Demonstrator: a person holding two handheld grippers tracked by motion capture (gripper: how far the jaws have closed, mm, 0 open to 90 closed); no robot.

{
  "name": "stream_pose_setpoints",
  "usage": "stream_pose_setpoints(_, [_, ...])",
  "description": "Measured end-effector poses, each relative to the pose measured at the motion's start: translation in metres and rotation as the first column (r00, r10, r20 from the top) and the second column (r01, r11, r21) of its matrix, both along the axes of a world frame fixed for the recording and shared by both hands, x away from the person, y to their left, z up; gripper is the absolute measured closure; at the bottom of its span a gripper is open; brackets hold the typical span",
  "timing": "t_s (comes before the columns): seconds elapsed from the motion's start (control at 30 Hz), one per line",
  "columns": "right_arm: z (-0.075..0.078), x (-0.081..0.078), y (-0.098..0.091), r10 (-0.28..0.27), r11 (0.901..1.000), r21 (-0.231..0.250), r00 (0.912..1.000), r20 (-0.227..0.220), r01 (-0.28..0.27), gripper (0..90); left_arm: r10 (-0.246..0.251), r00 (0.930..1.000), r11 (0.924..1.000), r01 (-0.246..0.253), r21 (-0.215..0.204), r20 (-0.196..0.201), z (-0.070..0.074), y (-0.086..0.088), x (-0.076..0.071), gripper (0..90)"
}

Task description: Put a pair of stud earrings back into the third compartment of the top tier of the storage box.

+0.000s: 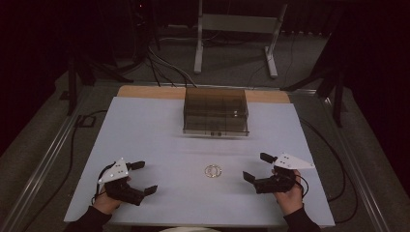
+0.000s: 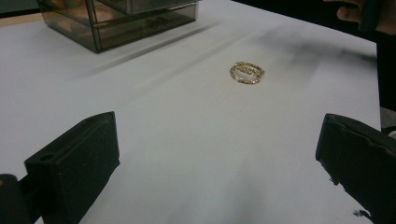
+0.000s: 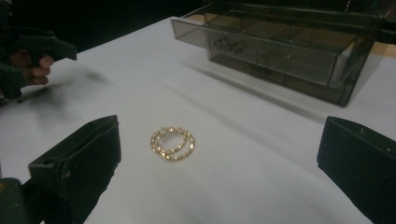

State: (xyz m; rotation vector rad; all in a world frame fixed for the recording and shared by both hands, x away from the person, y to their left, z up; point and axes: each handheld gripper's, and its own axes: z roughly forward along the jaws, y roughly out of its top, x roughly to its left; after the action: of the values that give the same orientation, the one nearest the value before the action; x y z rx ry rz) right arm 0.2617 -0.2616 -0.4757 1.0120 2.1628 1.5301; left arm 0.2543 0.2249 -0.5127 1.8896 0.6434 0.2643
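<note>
A gold coiled bracelet (image 1: 212, 170) lies flat on the white table sheet (image 1: 159, 140), midway between the two grippers. It also lies ahead of the left gripper's jaws, bracelet (image 2: 246, 73), and close before the right gripper's jaws, bracelet (image 3: 172, 143). My left gripper (image 1: 143, 178) rests at the front left, open and holding nothing. My right gripper (image 1: 258, 167) rests at the front right, open and holding nothing, nearer the bracelet. A smoky clear drawer box (image 1: 216, 111) stands at the back centre, its drawers pushed in.
The drawer box (image 3: 280, 49) has several small drawers with tiny knobs. Cables run along the floor on both sides of the table, and a metal stand (image 1: 237, 29) is behind it. Wide bare sheet surrounds the bracelet.
</note>
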Motion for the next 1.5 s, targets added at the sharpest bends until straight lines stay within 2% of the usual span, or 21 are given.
stream_pose_setpoints(0.33, [0.012,0.012,0.015,0.046,0.9989,-0.006,0.9989,0.006,-0.046,0.0,-0.007,1.0000,1.0000,0.007,-0.006,0.000,0.000,0.000,0.000,0.6])
stream_pose_setpoints(0.77, [0.014,0.023,0.039,0.118,0.9928,-0.021,0.9930,0.005,-0.118,0.0,-0.013,0.9999,0.9999,0.013,-0.005,-0.002,0.000,-0.001,-0.001,0.6])
stream_pose_setpoints(1.1, [0.008,0.033,0.057,0.189,0.9813,-0.037,0.9820,-0.007,-0.189,0.0,-0.020,0.9998,0.9998,0.020,0.000,0.002,0.000,-0.002,-0.001,0.6])
stream_pose_setpoints(1.3, [0.000,0.041,0.068,0.229,0.9716,-0.048,0.9719,-0.054,-0.232,0.0,-0.027,0.9996,0.9996,0.027,0.003,0.004,0.001,-0.003,-0.001,0.6])
stream_pose_setpoints(1.5, [-0.011,0.048,0.076,0.248,0.9625,-0.092,0.9653,-0.082,-0.255,0.0,-0.026,0.9996,0.9996,0.026,0.001,0.004,0.001,-0.003,-0.002,0.6])
